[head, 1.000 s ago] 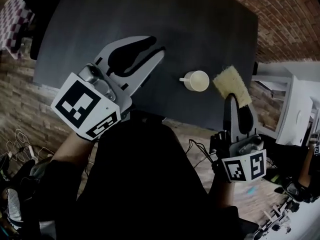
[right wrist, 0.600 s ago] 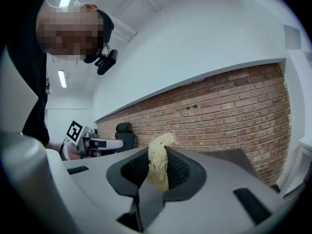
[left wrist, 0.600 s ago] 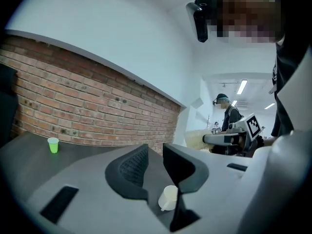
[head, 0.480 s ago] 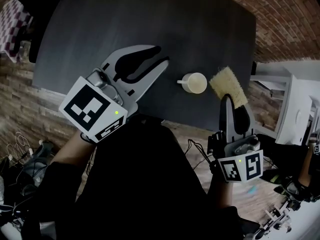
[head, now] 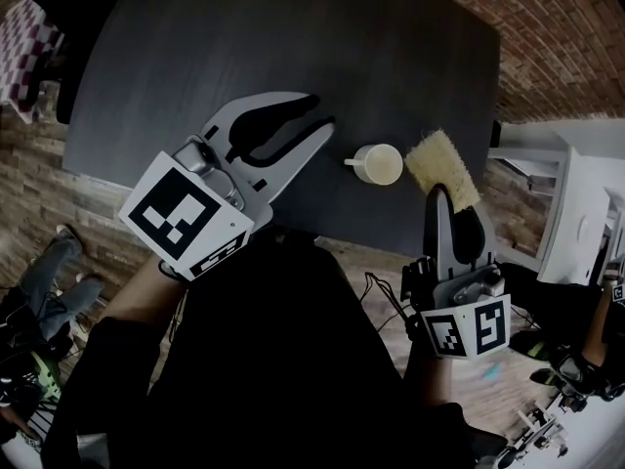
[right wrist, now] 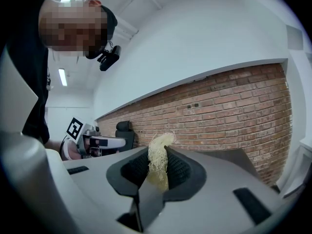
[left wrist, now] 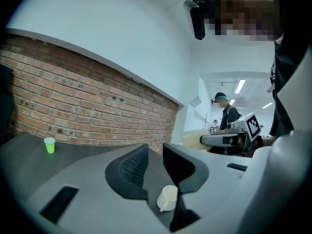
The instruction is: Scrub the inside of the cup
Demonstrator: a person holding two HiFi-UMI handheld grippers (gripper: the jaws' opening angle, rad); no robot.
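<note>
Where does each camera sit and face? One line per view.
Head view: on the person's head, looking steeply down at the table, cup, left gripper and right gripper; dark clothing shows.
Left gripper view: on the left gripper, looking along its open fingers at the cup; brick wall beyond.
Right gripper view: on the right gripper, looking along fingers shut on the sponge.
Shared: head and left gripper views both show the cup.

Left gripper [head: 320, 113] fingers apart, right gripper [head: 451, 203] clamped on scrubber [head: 441, 167]
</note>
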